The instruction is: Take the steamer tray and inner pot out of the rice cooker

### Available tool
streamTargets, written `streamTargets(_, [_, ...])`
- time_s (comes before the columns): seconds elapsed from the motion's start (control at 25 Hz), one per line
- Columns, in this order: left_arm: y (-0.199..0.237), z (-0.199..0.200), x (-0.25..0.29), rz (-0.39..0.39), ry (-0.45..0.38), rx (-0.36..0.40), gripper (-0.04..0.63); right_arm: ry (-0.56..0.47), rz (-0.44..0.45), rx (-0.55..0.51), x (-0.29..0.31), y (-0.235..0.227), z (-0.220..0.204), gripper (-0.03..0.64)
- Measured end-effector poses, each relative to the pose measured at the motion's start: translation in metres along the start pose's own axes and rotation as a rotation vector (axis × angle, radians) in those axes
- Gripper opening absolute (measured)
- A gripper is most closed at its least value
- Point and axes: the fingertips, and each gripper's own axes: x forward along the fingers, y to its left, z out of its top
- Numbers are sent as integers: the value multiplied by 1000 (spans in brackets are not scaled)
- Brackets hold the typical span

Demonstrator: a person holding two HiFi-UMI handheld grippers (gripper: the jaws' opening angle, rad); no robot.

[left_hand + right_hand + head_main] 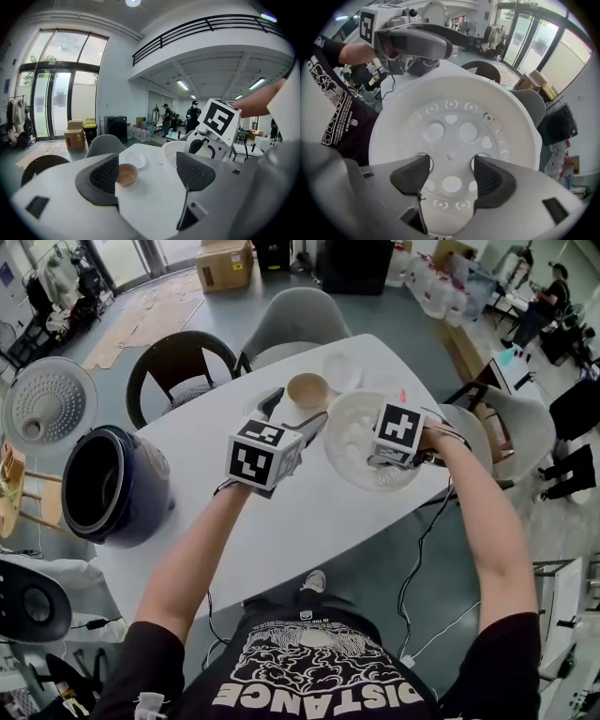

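Observation:
The white steamer tray [352, 437] with its round holes hangs tilted over the right part of the white table [281, 531]. My right gripper [380, 460] points down into it. In the right gripper view the tray [454, 117] fills the picture. The right gripper [451, 176] stands with its fingertips at two holes, shut on the strip of tray floor between them. My left gripper [292, 413] hovers just left of the tray. Its jaws [147, 176] are wide open with nothing between them. The dark blue rice cooker [112, 486] stands open at the table's left end, its inside dark.
A small tan bowl [308, 388] and a clear plate [342, 369] sit at the far side of the table. The cooker's lid [49, 404] stands up at the left. Chairs [178, 367] ring the table's far and right sides. A cable [417, 549] hangs off the near right edge.

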Motion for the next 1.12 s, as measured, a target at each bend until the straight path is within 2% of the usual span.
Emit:
streamTargets(0.2, [-2, -25, 49, 14, 60, -30, 371, 69, 8, 61, 41, -37, -47, 309])
streamTargets(0.36, [3, -45, 84, 36, 99, -60, 371, 77, 30, 80, 76, -65, -71, 309])
streamTargets(0.6, [8, -70, 90, 53, 121, -116, 371, 68, 54, 52, 108, -61, -64, 310])
streamTargets(0.72, [9, -84, 95, 57, 138, -132, 371, 120, 40, 49, 121, -65, -72, 310])
streamTargets(0.92, [9, -92, 95, 70, 157, -143, 371, 145, 32, 44, 132, -69, -75, 310])
streamTargets(1.12, [15, -97, 90, 80, 163, -144, 371, 249, -28, -2, 131, -80, -87, 310])
